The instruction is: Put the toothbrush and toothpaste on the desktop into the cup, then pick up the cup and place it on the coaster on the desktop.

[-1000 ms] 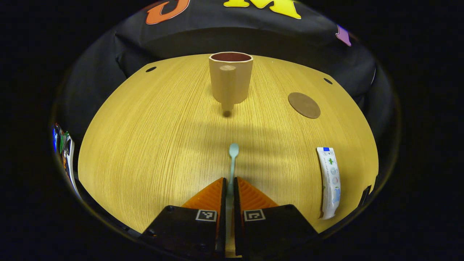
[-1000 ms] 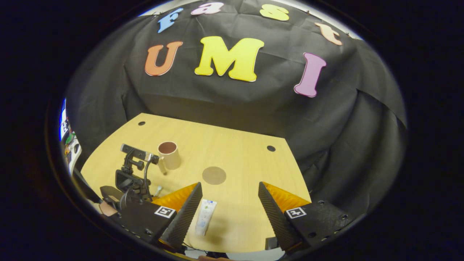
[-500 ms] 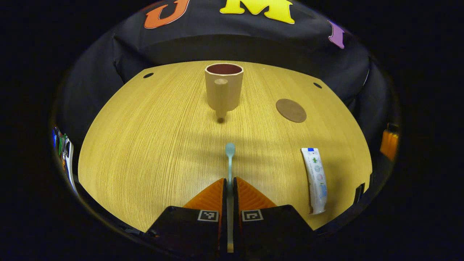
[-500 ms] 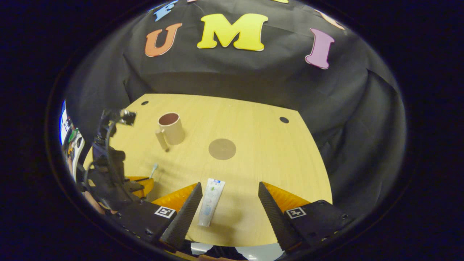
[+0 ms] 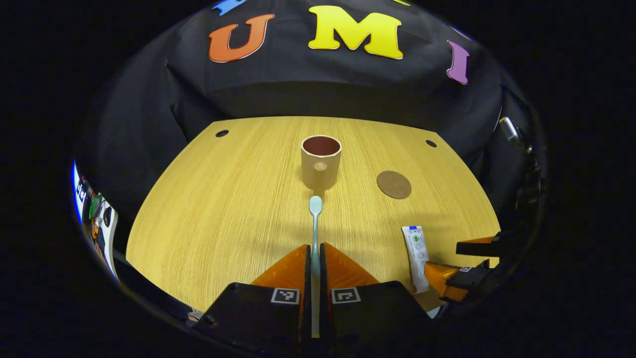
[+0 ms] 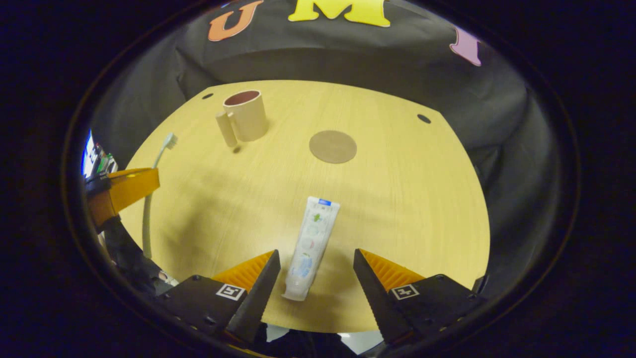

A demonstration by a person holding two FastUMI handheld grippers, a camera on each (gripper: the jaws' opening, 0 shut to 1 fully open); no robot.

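Since the earlier frames the toothbrush (image 5: 315, 219) is lifted clear of the tabletop (image 5: 223, 199) by the left tongs (image 5: 315, 256), and the right tongs (image 6: 314, 263) are brought lower over the toothpaste (image 6: 312, 241). In the left gripper view the left tongs are clenched on the toothbrush handle at bottom centre, with the brush head pointed up-frame toward the cup (image 5: 321, 161). The cup is seen upright at frame centre, its handle turned toward the camera. The coaster (image 5: 393, 184) is seen flat on the tabletop, just right of the cup and apart from it. The toothpaste is seen lying at lower right, with the right tongs beside its near end. In the right gripper view the right tongs are held released, one finger on each side of the toothpaste's near end; contact cannot be told. The cup is placed at upper left, the coaster at upper centre. The toothbrush is seen at left edge, gripped by the left tongs.
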